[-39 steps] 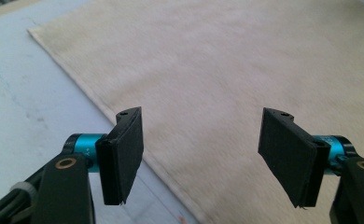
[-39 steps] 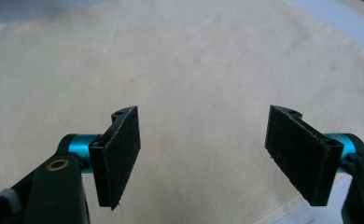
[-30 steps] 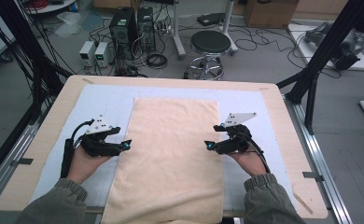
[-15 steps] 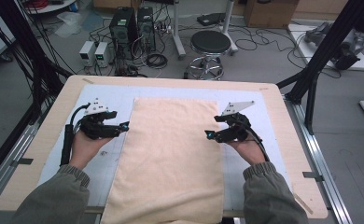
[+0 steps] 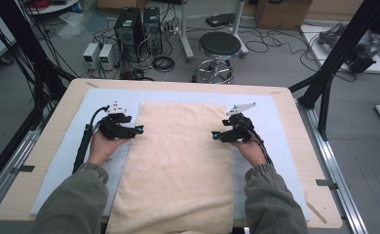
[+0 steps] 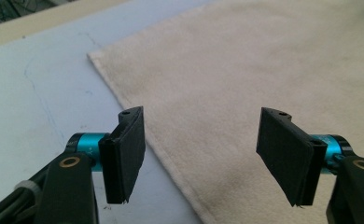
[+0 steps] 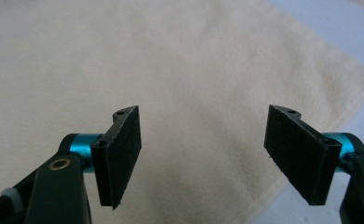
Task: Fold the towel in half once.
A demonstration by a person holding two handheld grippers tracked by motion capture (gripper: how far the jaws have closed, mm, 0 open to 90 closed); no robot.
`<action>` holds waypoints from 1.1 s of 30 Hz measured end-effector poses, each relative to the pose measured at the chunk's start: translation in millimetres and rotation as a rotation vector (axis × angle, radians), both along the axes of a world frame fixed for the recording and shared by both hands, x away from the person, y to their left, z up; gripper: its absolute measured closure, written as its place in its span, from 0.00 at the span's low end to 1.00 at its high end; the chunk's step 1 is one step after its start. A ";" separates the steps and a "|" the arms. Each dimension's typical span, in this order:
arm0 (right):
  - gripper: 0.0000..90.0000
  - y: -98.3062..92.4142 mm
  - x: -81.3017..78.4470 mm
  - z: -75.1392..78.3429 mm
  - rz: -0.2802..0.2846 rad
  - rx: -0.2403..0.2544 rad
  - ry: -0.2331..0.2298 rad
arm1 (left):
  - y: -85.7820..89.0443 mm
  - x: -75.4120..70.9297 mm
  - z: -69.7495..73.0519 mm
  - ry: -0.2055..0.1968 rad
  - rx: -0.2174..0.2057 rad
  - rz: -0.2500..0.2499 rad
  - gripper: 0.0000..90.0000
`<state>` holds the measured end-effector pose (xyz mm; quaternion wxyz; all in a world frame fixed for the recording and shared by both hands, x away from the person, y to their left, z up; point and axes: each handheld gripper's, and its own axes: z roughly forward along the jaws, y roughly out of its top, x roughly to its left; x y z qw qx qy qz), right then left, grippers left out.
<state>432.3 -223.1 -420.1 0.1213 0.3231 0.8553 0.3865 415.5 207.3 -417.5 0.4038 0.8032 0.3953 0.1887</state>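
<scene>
cream terry cloth, a towel, lies flat and unfolded down the middle of the table, its near end hanging over the edge at 6 o'clock and its far end toward 12. nothing is folded or lifted yet, so as far as the views show the work has hardly begun: you are at the approach only.

your left gripper sits at the towel's long edge at about 9 o'clock, jaws spread wide with nothing between them; in the left gripper view the hem runs between the two pads and the far corner lies ahead, toward 11. your right gripper mirrors it at 3 o'clock, jaws likewise parted and empty, hovering over the cloth with the hem and the pale blue mat off to its right.

what is left, by my reading: get each hem pinched, then lift and fold. nothing rests on the towel or the mat to block you. a round stool, computer towers and loose cables sit on the floor beyond 12 o'clock, well apart from the work.
</scene>
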 end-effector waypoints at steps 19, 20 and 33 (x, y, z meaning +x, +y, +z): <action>0.82 -2.7 9.5 -15.5 -0.017 -0.054 0.060 | -15.1 5.1 -20.0 0.034 0.109 -0.039 0.82; 0.86 -1.8 9.6 -15.3 -0.011 -0.050 0.066 | -15.8 4.8 -19.7 0.037 0.109 -0.038 0.85; 0.93 -4.6 -9.9 17.3 0.071 0.061 0.042 | 7.5 -16.5 17.6 -0.007 0.006 -0.060 0.94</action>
